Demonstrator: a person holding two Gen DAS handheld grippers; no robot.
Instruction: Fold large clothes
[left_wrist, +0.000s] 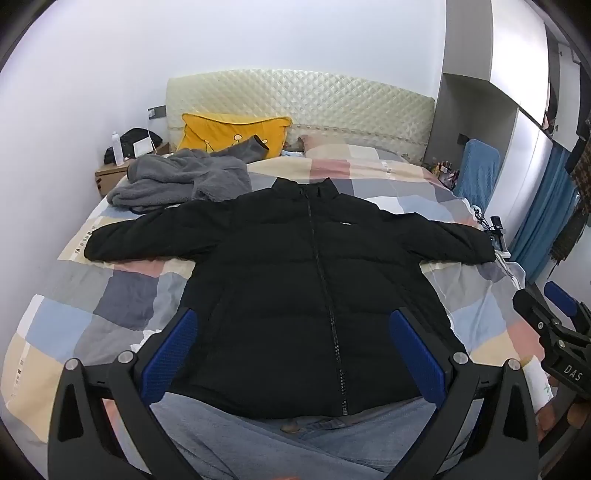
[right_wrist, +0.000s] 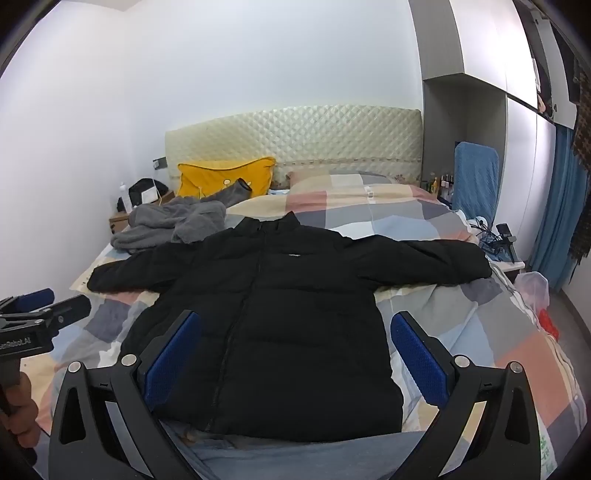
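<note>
**Black jacket laid flat, ready to fold**

Jacket (left_wrist: 310, 280) lies front-up, zipped, sleeves out at 9 and 3 o'clock, on the bed (left_wrist: 122, 295), presumably for folding. Left gripper (left_wrist: 291, 354) and right gripper (right_wrist: 295, 358) hover at the hem, jaws apart, empty.

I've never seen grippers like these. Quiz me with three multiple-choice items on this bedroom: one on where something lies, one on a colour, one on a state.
1. The grey fleece garment lies:
A. beyond the jacket's sleeve, near the pillow
B. on the floor
C. under the jacket

2. The pillow at the headboard is:
A. green
B. yellow
C. white

3. The black jacket is:
A. folded in half
B. hanging up
C. spread flat, sleeves out

Answers: 1 A, it sits on the bed by the pillow. 2 B, plainly yellow. 3 C, both sleeves stretch sideways; the left gripper and right gripper are open, holding nothing.
</note>
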